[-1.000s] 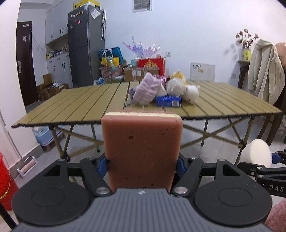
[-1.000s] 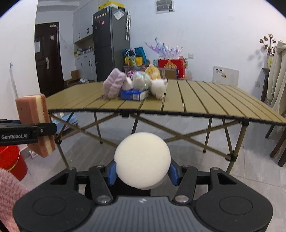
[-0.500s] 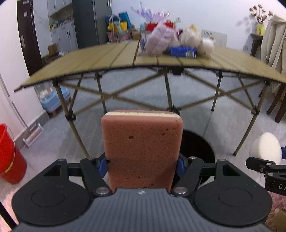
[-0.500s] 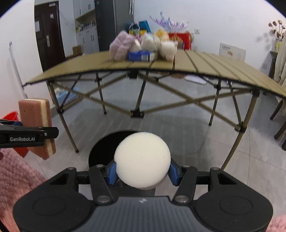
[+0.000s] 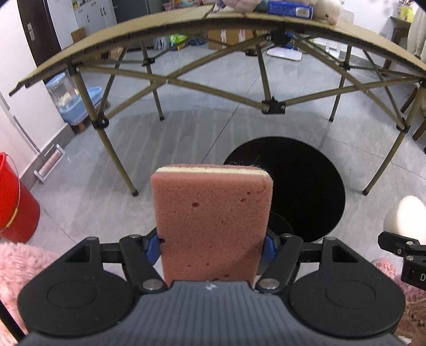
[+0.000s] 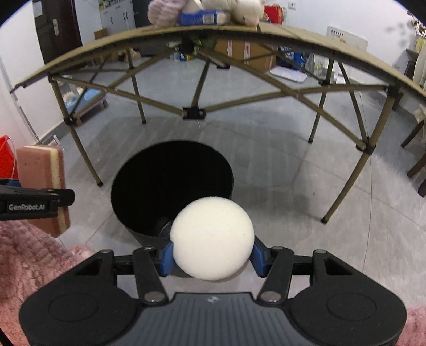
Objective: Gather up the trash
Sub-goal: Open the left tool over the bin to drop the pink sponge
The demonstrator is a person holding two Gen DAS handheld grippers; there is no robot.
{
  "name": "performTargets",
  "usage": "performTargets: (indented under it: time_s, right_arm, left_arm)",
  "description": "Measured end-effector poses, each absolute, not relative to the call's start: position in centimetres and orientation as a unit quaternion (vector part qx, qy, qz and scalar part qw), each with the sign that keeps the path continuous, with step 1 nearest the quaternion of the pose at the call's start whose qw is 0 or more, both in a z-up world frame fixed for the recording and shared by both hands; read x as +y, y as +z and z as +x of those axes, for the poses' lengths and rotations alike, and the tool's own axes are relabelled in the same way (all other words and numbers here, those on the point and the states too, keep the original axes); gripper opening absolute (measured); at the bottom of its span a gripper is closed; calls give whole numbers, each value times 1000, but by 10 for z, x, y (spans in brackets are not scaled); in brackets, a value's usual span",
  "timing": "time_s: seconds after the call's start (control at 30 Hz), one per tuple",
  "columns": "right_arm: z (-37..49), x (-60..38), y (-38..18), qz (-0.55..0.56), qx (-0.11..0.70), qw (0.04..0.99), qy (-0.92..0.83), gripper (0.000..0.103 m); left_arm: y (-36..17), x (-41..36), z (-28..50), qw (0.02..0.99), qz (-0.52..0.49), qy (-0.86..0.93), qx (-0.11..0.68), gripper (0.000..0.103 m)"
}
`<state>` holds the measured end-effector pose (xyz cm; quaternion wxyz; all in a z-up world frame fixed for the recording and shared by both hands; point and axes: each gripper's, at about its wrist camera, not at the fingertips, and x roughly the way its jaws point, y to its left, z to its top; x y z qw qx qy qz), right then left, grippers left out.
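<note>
My left gripper (image 5: 211, 247) is shut on a pink sponge (image 5: 211, 221) with a cream layer, held upright above the floor. A black round trash bin (image 5: 300, 186) stands open on the floor just beyond and right of it. My right gripper (image 6: 211, 256) is shut on a white foam ball (image 6: 211, 238), held over the near rim of the bin (image 6: 170, 186). The sponge (image 6: 40, 186) and left gripper show at the left of the right wrist view. The ball (image 5: 404, 219) shows at the right edge of the left wrist view.
A folding table (image 5: 133, 34) stands behind the bin, its legs (image 6: 343, 186) near it, with plush toys and a blue pack (image 6: 202, 17) on top. A red bucket (image 5: 14, 197) stands at the left. Pink fluffy sleeves (image 6: 34, 266) show at the bottom corners.
Both grippers have tilted down and moved toward the floor. The black bin has come into fuller view and sits closer beneath them. Both still hold their items.
</note>
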<state>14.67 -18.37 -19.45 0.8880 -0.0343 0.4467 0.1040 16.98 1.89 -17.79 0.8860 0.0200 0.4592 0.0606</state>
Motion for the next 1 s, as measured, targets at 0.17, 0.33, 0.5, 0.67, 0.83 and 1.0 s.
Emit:
performTargets:
  time_s: [0.17,0.33,0.5,0.67,0.83,1.0]
  right_arm:
    - [155,-184,-208,-33,467,878,94,55]
    - [164,-185,-219,-30,482,871,86,55]
    - [171,-188,-226,-20,490,868,78,55]
    - [178,-191,-229,-8,493,867,72,55]
    - [186,-195,-232,0,496,866,59,55]
    - [193,-199,-234,8,498,866,46,55]
  left_arm:
    - [-192,24,179,870,11,67,489,70]
    - [-210,30,190,844,0,82,529,70]
    - [-219,33,197,828,-13,92,553,70]
    - [-225,31,204,818,-13,99,566,70]
    - [-229,32,209,811,-20,101,576,70]
    - [-230,30,214,808,-23,97,581,70]
